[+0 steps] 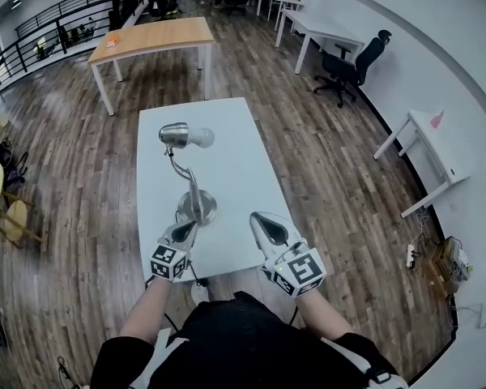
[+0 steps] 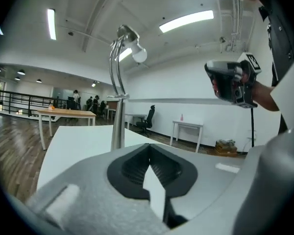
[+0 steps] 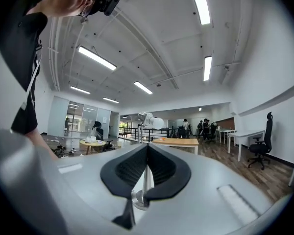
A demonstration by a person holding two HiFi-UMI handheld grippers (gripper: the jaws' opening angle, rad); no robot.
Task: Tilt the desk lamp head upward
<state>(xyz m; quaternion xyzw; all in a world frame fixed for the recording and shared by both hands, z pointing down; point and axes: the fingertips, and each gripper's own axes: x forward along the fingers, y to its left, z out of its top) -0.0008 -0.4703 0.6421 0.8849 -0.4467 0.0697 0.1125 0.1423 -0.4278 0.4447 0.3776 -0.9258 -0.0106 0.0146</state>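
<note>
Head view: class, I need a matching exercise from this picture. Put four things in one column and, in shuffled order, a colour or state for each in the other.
Column one
1 lamp
2 table behind the lamp
3 office chair
4 left gripper

Column two
a black
b jaws shut, empty
c light wood top
d silver, standing on the white table

Pairs: 1-d, 2-c, 3-a, 4-b

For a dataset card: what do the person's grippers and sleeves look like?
Both the left gripper and right gripper are silver-grey, with black ribbed claw pads, each carrying a cube of black-and-white square markers. Sleeves are short, black.
</note>
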